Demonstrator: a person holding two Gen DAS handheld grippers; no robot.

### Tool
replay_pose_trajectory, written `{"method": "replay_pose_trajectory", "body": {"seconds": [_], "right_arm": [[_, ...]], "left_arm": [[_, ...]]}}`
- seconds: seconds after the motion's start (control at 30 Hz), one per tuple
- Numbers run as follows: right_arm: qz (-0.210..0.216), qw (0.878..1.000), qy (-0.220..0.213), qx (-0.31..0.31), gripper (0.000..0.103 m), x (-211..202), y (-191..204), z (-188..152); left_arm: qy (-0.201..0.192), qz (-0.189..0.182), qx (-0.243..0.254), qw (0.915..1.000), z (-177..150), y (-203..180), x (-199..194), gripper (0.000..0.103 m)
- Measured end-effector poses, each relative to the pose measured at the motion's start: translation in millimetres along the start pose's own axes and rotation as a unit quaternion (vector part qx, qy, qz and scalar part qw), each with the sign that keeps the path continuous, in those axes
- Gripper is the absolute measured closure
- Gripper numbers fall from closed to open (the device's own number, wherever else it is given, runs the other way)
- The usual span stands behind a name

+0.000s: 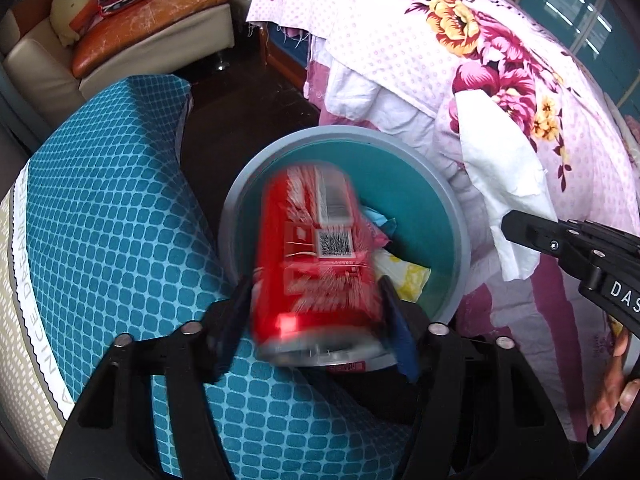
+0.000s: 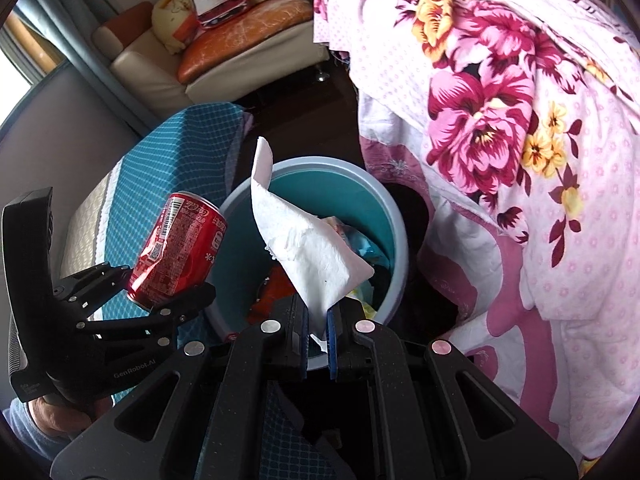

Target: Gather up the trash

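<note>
Left tongs [image 1: 316, 284]: jaws apart, with the red drink can [image 1: 316, 252] between the two blue pads. In the left wrist view the can is smeared by motion while the fingers are sharp, so I read the can as loose between the pads and not clamped. The can's base is nearest the camera and its top points away, over the mouth of the bin [image 1: 460, 216]. In the right wrist view the can is tilted, top up and to the right, at the left rim of the bin.

Right tongs [image 2: 318, 312]: jaws together, clamped on the lower corner of a white tissue [image 2: 304, 248]. The tissue stands up from the pads and spreads over the bin opening. These tongs are at the near rim of the bin, to the right of the left tongs. A hand [image 1: 616, 392] grips their handle at the right edge of the left wrist view.

Bin: round, grey rim, teal inside, standing on a dark floor. It already contains crumpled wrappers in blue, yellow and orange.

Surroundings: a blue checked cushion [image 1: 120, 220] lies just left of the bin. A bed with a pink floral quilt [image 1: 480, 60] rises just right of it. A cream sofa [image 1: 160, 40] with orange cushions stands at the far left.
</note>
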State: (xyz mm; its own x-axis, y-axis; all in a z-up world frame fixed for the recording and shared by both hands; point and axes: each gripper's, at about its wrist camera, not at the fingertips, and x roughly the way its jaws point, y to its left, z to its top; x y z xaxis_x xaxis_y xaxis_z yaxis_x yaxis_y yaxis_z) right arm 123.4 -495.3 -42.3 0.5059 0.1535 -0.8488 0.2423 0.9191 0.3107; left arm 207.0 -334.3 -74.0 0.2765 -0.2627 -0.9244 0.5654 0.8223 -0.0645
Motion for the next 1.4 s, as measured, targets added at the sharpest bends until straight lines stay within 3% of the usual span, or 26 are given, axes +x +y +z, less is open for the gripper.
{"method": "replay_pose_trajectory", "body": {"seconds": [0.03,0.23,1.0,1.17,1.3,1.37,1.4], "right_arm": [[0.000,1.000,0.000,0.000,0.096,0.6,-0.4,0.0],[0.002,1.000,0.003,0.000,0.096,4.5,-3.3,-1.4],[-0.008,1.000,0.026,-0.012,0.093,21.9,19.6,3.1],[-0.013,0.999,0.030,-0.017,0.077,26.5,22.9,3.1],[-0.019,0.999,0.033,-0.022,0.074,28.8,26.5,3.4],[-0.023,0.999,0.025,-0.026,0.060,26.4,28.5,2.9],[-0.024,0.999,0.024,-0.027,0.045,26.9,29.1,2.2]], "left_arm": [[-0.002,0.004,0.000,1.0000,-0.2,0.2,-0.5,0.026],[-0.005,0.019,-0.005,0.9998,-6.6,5.0,-8.2,0.015],[-0.004,0.027,-0.051,0.9983,-29.3,38.1,-20.7,0.015],[-0.005,0.025,-0.053,0.9982,-31.1,41.8,-21.4,0.015],[-0.004,0.025,-0.059,0.9979,-31.8,44.6,-20.0,0.015],[-0.006,0.021,-0.063,0.9978,-33.2,46.0,-19.9,0.015],[-0.011,0.016,-0.067,0.9976,-34.5,47.1,-20.8,0.015]]}}
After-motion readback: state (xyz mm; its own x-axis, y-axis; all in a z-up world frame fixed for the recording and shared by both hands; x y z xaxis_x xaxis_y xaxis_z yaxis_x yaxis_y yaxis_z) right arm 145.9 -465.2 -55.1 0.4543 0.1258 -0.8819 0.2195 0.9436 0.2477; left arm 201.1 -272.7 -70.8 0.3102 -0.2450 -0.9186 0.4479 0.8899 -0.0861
